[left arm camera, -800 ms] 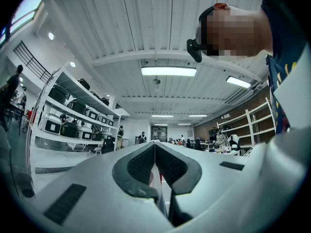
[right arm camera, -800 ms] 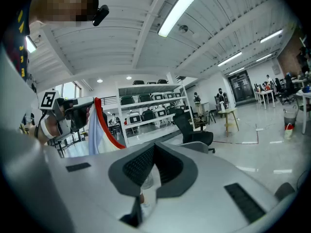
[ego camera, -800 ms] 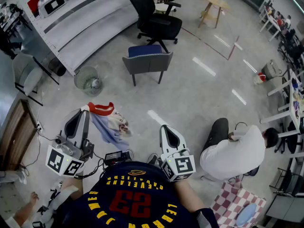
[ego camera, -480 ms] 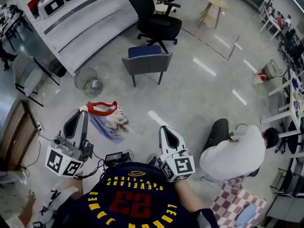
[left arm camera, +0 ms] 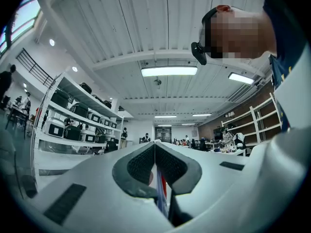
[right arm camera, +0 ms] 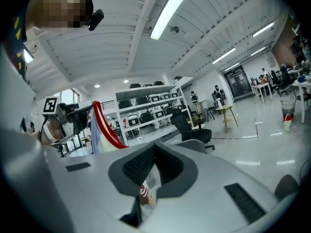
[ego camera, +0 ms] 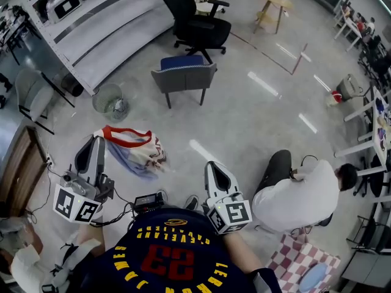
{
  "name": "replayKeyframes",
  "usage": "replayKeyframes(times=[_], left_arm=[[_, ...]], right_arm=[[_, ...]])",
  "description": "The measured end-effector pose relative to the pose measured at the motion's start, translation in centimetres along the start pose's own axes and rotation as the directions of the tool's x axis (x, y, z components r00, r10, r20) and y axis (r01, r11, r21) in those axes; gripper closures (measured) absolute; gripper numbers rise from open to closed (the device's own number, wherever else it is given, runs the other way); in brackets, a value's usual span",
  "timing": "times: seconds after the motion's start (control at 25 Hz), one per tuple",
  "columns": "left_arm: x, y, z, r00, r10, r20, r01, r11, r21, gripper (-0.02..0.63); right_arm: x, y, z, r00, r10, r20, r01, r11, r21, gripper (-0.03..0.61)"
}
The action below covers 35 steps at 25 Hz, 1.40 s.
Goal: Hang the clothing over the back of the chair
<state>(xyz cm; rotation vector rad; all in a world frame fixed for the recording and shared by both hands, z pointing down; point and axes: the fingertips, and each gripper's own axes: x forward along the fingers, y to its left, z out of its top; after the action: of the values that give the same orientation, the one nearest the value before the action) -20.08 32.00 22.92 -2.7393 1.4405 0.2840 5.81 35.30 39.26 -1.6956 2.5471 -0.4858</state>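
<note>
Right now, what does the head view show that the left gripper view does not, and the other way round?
Only the head view: the grey chair, the wire waste basket, the right gripper and a crouching person. Only the left gripper view: a ceiling lamp, and how the left gripper is shut on the clothing. Both: that clothing and the white shelving.

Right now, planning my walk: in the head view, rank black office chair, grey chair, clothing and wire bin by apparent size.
1. black office chair
2. grey chair and clothing, alike; clothing is nearer, so unsure
3. wire bin
</note>
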Motion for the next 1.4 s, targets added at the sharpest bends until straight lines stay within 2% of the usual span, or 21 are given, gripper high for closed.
replayKeyframes(times=[0.36, 0.56, 0.84, 1.04, 1.28, 1.4], left_arm=[[1.3, -4.0, -1.8, 1.0, 0.01, -0.019, -0.01, 1.0, -0.004, 0.607], [2.8, -4.2, -2.0, 1.0, -0.002, -0.026, 0.002, 1.0, -0.004, 0.607], [6.1, -2.6, -2.5, 0.999, -0.036, -0.017, 0.036, 0.999, -0.013, 0.607], [9.2, 0.2, -3.1, 0.999, -0.042, -0.005, 0.042, 0.999, -0.029, 0.607], [12.5, 3.1, -4.1, 0.999, -0.049, -0.024, 0.05, 0.998, 0.027, 0.607], [15.2, 5.2, -4.7, 0.997, -0.074, -0.03, 0.074, 0.997, 0.017, 0.607]], right_arm=[[-2.7, -3.9, -0.6, 1.0, -0.004, -0.019, 0.004, 1.0, 0.003, 0.571], [-1.8, -4.6, -0.8, 0.999, 0.002, -0.033, -0.001, 1.0, 0.017, 0.571], [1.5, -6.1, -0.4, 0.998, -0.018, -0.053, 0.018, 1.0, 0.009, 0.571], [5.1, -7.6, 0.2, 0.997, -0.039, -0.072, 0.039, 0.999, -0.004, 0.571], [9.8, -8.9, 0.7, 0.995, -0.051, -0.086, 0.051, 0.999, -0.001, 0.571], [13.5, -9.5, 1.6, 0.994, -0.059, -0.087, 0.058, 0.998, -0.008, 0.571]])
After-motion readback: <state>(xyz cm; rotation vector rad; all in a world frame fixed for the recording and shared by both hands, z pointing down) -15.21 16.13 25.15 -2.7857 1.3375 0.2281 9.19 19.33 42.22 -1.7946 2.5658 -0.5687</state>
